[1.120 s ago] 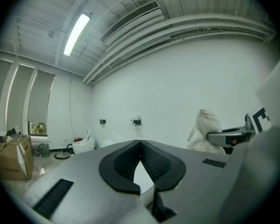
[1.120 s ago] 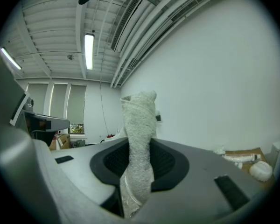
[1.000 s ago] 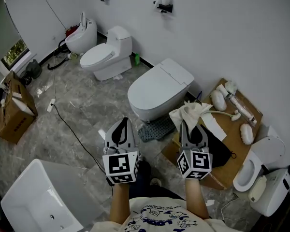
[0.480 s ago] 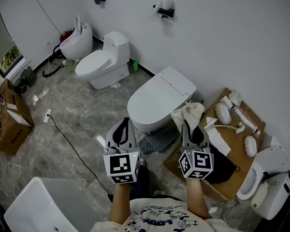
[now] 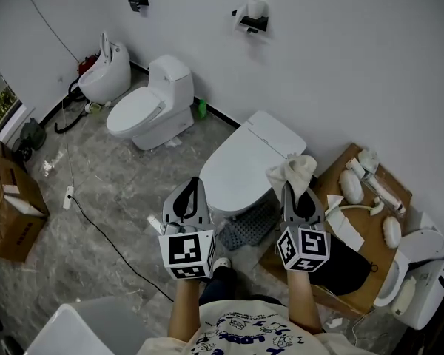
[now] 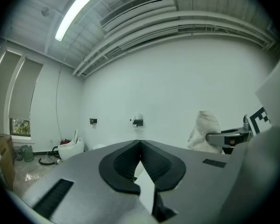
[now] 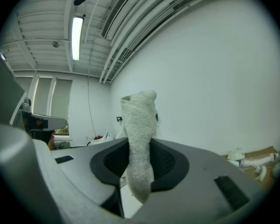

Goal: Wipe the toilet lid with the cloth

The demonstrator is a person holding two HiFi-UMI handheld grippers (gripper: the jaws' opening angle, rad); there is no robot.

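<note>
The white toilet with its lid [image 5: 246,161] shut stands against the wall, straight ahead of both grippers. A white cloth [image 5: 293,173] [image 7: 139,139] sticks up from my right gripper [image 5: 294,192] [image 7: 139,146], whose jaws are shut on it, near the lid's right edge. In the left gripper view the cloth [image 6: 204,129] shows at the right. My left gripper [image 5: 190,191] [image 6: 140,148] is shut with nothing in it, held low in front of the bowl's left side.
A cardboard sheet [image 5: 361,261] on the right holds white fittings and a black cloth [image 5: 348,261]. A second toilet [image 5: 144,109] and a third [image 5: 103,72] stand at the left. A cable [image 5: 103,220] crosses the floor. A grey mat [image 5: 244,226] lies under the bowl.
The view has shifted forward and right: the toilet lid now lies closer to both grippers, and the cloth in the right gripper sits nearer the lid's edge.
</note>
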